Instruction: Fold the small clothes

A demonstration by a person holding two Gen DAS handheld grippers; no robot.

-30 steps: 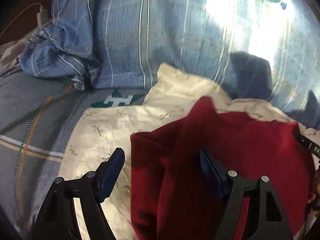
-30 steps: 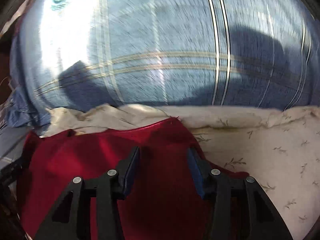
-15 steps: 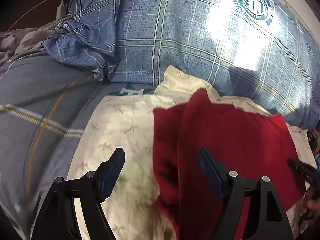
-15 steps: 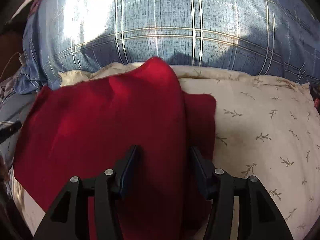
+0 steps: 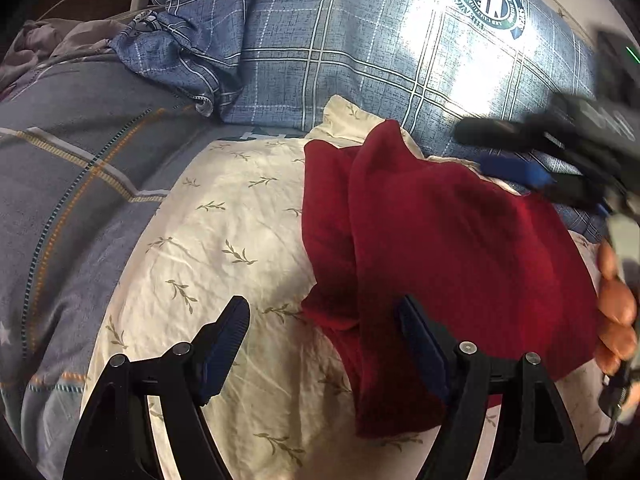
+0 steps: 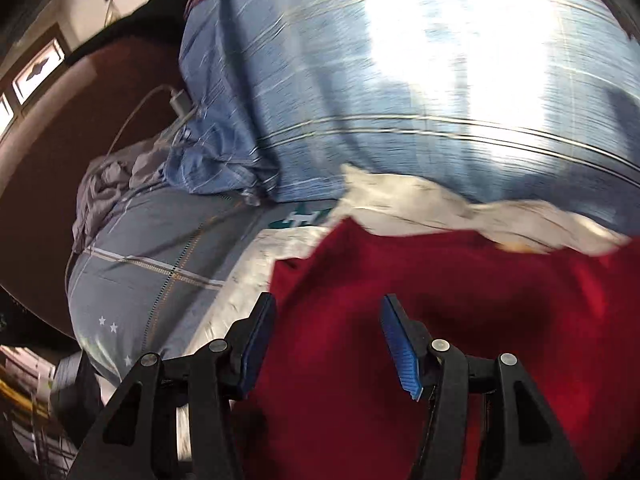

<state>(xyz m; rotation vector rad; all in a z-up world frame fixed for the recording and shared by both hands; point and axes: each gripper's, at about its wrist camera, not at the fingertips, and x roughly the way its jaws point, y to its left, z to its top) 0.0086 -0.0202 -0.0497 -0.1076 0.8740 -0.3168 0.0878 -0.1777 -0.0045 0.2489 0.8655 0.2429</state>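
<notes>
Jaws wide on both grippers, red garment [image 5: 460, 248] atop floral pillow [image 5: 224, 240] (plaid pillow [image 5: 360, 40] behind)

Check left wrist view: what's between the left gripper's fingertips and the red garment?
Only cream leaf-print fabric between left gripper and red garment, left wrist view.

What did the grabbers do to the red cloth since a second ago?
The right gripper let go of the red cloth it was pinching half a second ago; it is open and has swung left. The cloth now lies folded over itself. The left gripper stayed open, and the cream leafy pillow stayed put.
</notes>
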